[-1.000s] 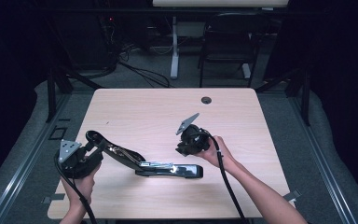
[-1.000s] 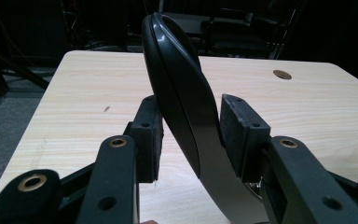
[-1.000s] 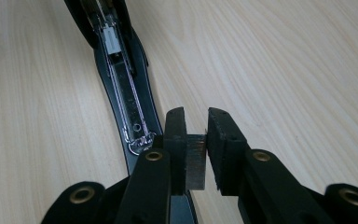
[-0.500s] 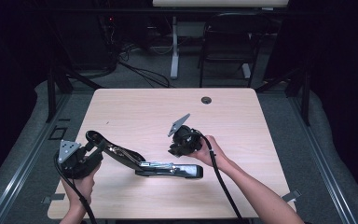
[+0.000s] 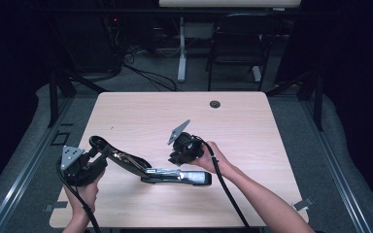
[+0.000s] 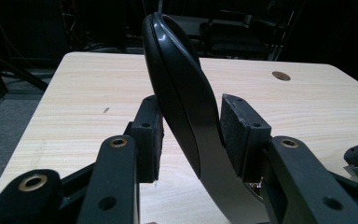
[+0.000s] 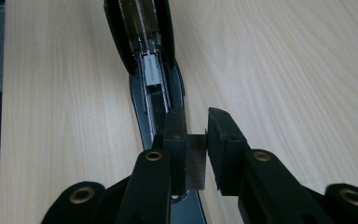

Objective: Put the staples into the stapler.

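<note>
A black stapler (image 5: 148, 167) lies opened out on the pale wooden table (image 5: 252, 126), in the lower middle of the high view. Its long axis runs from the left of the frame, where the raised top arm (image 5: 107, 148) sits, down to the lower middle, where the flat base (image 5: 184, 177) rests on the wood. The arm tilts upward to the left and the base points to the right. I can read no brand, label or writing on it.

The left gripper (image 5: 94, 162) sits at the lower left of the high view and is closed on the tip of the stapler's top arm. In the left gripper view that curved black arm (image 6: 182, 102) rises between the two pads (image 6: 240, 135), leaning towards the upper left, with the pads against its sides.

The right gripper (image 5: 179, 158) is in the middle of the high view, just above the base, pointing down at it. In the right gripper view the open stapler (image 7: 149, 70) stretches away towards the top of the frame, its metal channel showing. The jaws stand narrow, with a small strip of staples (image 7: 196, 161) gripped between them, just over the near end of the base.
</note>
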`<state>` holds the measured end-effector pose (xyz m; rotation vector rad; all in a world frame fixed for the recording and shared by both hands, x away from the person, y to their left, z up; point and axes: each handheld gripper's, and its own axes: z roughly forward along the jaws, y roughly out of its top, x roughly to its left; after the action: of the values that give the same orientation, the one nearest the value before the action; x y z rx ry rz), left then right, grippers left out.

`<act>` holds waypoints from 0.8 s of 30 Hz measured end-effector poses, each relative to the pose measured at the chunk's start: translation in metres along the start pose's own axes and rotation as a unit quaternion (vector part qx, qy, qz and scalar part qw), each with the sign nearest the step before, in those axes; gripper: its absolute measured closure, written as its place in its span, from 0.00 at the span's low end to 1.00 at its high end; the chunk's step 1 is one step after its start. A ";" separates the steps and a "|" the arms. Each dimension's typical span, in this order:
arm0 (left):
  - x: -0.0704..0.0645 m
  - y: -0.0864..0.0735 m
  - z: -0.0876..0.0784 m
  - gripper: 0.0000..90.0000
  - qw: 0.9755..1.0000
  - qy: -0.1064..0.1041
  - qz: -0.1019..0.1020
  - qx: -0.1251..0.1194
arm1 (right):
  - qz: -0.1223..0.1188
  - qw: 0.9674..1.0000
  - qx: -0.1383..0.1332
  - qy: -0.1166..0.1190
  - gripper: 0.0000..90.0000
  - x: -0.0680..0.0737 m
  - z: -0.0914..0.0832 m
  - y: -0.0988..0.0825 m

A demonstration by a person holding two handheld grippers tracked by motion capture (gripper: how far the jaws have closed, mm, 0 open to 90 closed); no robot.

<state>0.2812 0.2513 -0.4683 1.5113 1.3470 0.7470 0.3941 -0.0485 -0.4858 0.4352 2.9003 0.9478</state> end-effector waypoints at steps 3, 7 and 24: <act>0.000 0.000 0.000 0.67 1.000 0.000 0.000 0.000 | -0.008 1.000 0.001 0.006 0.87 0.002 0.004 0.002; 0.000 0.000 0.000 0.67 1.000 0.000 -0.001 0.001 | -0.013 1.000 0.002 0.017 0.87 0.004 0.009 0.004; 0.002 0.000 0.000 0.67 1.000 0.000 -0.003 0.005 | -0.038 0.998 0.019 0.042 0.87 0.009 0.027 0.008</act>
<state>0.2815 0.2530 -0.4685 1.5151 1.3569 0.7362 0.3915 -0.0244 -0.5029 0.2925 2.9904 0.9247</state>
